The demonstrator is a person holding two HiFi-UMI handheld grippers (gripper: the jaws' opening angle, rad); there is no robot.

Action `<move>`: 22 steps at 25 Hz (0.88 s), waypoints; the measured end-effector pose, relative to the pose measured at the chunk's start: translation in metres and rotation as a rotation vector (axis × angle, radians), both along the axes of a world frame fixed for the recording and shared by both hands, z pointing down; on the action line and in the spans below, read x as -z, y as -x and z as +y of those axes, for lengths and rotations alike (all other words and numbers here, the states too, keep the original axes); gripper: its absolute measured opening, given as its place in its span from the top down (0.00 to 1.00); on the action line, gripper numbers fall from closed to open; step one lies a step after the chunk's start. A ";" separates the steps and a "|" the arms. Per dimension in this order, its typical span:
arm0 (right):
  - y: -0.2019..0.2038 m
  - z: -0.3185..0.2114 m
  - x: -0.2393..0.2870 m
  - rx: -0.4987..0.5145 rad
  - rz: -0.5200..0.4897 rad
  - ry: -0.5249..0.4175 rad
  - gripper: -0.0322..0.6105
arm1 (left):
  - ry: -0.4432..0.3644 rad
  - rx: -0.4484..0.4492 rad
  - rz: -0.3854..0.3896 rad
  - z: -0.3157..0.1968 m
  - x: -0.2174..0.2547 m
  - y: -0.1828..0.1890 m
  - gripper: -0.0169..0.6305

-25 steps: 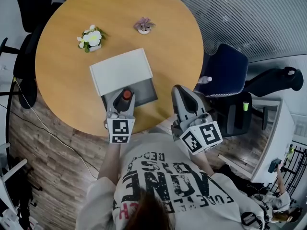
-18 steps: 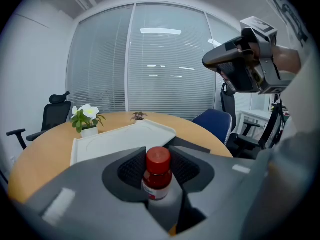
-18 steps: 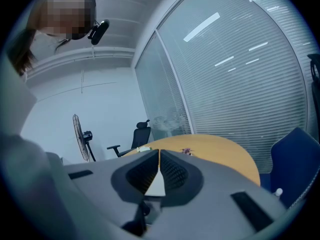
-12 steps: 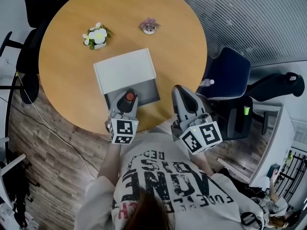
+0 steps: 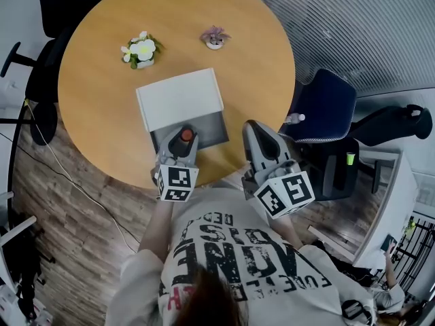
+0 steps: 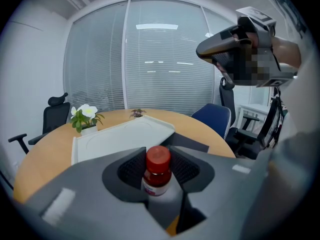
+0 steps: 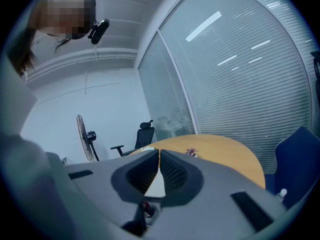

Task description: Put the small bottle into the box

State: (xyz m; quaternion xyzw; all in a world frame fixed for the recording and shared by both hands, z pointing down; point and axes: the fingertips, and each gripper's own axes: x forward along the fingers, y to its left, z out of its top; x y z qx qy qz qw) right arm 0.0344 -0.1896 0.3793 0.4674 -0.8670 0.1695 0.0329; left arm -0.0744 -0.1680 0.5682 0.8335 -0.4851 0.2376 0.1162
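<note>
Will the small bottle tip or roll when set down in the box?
The bottle looks rigid and probably light; the left gripper holds it upright. Narrow and round, it may tip on release, and would probably roll if laid down.

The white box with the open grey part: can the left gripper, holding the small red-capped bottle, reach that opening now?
Probably yes. The left gripper, shut on the small red-capped brown bottle, is at the near edge of the grey opening; nothing lies between, and the white lid lies on the far side.
</note>
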 end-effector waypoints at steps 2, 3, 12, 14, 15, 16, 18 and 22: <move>0.000 0.001 0.000 0.000 0.000 -0.001 0.93 | -0.001 0.003 -0.001 0.000 0.000 0.000 0.74; 0.000 0.001 0.000 -0.001 0.000 -0.001 0.93 | 0.001 0.006 -0.002 0.000 0.000 0.000 0.74; 0.000 0.002 0.000 -0.007 -0.001 0.001 0.93 | 0.066 0.028 0.033 0.003 -0.002 0.002 0.63; 0.001 0.002 0.000 -0.006 -0.003 0.002 0.93 | 0.065 0.027 0.033 0.002 -0.001 0.002 0.63; 0.001 0.003 0.000 -0.005 -0.003 0.001 0.93 | 0.067 0.028 0.034 0.001 -0.001 0.001 0.63; 0.002 0.003 0.000 -0.004 -0.004 0.000 0.93 | 0.068 0.028 0.034 0.001 0.000 0.001 0.63; 0.003 0.004 0.001 -0.004 -0.005 -0.001 0.93 | 0.066 0.026 0.032 0.001 0.001 0.001 0.63; 0.004 0.004 0.000 -0.006 -0.003 -0.001 0.93 | 0.066 0.027 0.032 -0.001 0.001 0.003 0.63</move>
